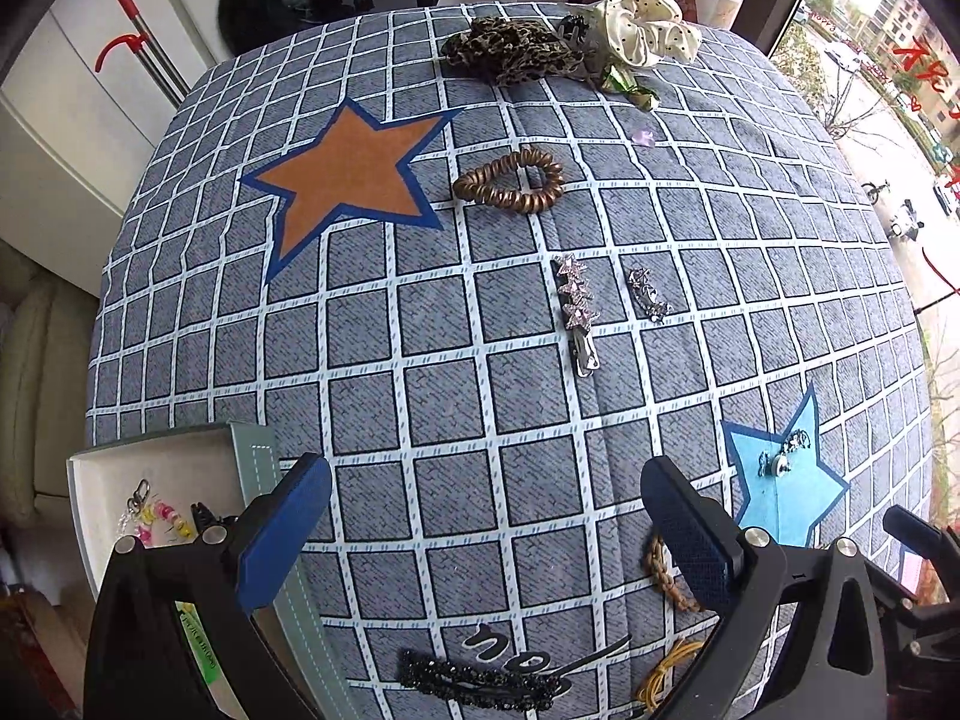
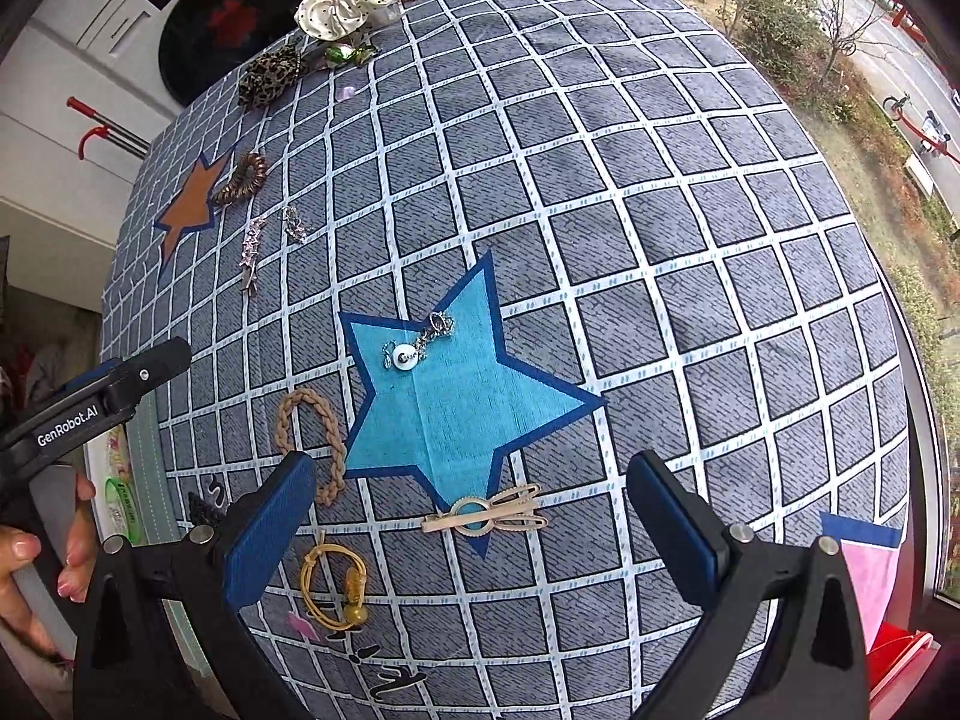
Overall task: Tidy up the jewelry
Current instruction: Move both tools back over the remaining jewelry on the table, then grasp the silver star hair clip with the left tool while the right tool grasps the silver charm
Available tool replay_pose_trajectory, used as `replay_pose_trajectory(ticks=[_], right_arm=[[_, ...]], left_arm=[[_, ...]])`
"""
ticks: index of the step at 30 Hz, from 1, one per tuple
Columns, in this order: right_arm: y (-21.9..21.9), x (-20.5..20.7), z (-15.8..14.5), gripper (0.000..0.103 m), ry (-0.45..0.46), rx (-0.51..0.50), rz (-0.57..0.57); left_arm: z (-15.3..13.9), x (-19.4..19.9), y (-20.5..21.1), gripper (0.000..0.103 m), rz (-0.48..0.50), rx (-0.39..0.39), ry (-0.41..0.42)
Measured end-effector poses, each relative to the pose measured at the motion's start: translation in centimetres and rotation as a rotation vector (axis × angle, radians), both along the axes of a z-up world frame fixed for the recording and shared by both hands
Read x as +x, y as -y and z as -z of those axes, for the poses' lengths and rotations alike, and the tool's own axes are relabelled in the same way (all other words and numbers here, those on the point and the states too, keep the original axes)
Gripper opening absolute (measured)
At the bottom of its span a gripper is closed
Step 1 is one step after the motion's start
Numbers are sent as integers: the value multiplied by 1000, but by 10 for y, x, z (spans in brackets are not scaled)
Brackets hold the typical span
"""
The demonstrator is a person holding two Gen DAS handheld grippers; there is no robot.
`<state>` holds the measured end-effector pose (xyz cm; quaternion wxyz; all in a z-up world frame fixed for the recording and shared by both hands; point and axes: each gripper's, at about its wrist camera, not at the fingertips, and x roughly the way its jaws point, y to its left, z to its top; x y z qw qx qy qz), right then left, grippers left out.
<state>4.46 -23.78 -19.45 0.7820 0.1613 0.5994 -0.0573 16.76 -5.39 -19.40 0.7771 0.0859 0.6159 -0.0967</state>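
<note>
Step in hand, by my reading: choosing next piece.

Left hand-held gripper point(image 1: 486, 516) spread, empty, hovering over checked blue-grey cloth on desk point(image 1: 420, 324), beside pale open jewelry box point(image 1: 156, 456) (few trinkets inside).

Right hand-held gripper point(image 2: 471, 516) spread, empty, straddling gold cut-out hair clip point(image 2: 486, 516) at tip of light-blue star patch point(image 2: 456, 396).

Next: lower, pinch clip, carry to box.

tray point(image 1: 264, 450) left of cloth point(image 1: 456, 372), scrunchies point(image 1: 648, 21) behind

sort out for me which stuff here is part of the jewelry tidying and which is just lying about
For the job:
brown spiral hair tie
pink star-studded hair clip
silver chain with white disc
grey tray

Just lying about:
red-handled metal pole
white washing machine
</note>
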Motion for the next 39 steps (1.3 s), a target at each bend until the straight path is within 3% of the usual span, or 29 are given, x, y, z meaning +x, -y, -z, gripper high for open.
replay_pose_trajectory(ticks=[8, 10, 14, 17, 22, 24, 27, 30, 31, 35, 39], right_arm=[[-11, 27, 10, 102, 6, -54, -65], [-12, 32, 13, 98, 6, -58, -65], [-16, 44, 20, 91, 3, -74, -74], [-22, 51, 25, 86, 1, -93, -92], [-34, 60, 33, 82, -8, -145, -119], [-40, 62, 34, 80, -2, -186, -136], [-46, 63, 36, 70, -2, -253, -163], [-48, 63, 35, 56, 6, -273, -178], [-47, 63, 34, 48, 7, -273, -179], [-45, 65, 33, 11, 10, -267, -167], [-32, 63, 30, 11, 19, -191, -117]], left_arm=[[19, 21, 20, 103, 5, 11, 0], [23, 26, 24, 103, 6, 13, 1], [31, 34, 30, 94, 16, 14, -6], [36, 41, 35, 80, 22, 19, -3], [40, 49, 37, 80, 18, 18, 9], [40, 51, 38, 74, 24, 7, 13], [39, 56, 43, 59, 35, -12, 8], [37, 56, 55, 36, 55, -21, 10], [36, 57, 59, 24, 62, -20, 12], [35, 57, 62, 24, 51, -39, 6], [25, 47, 49, 24, 49, -73, 15]])
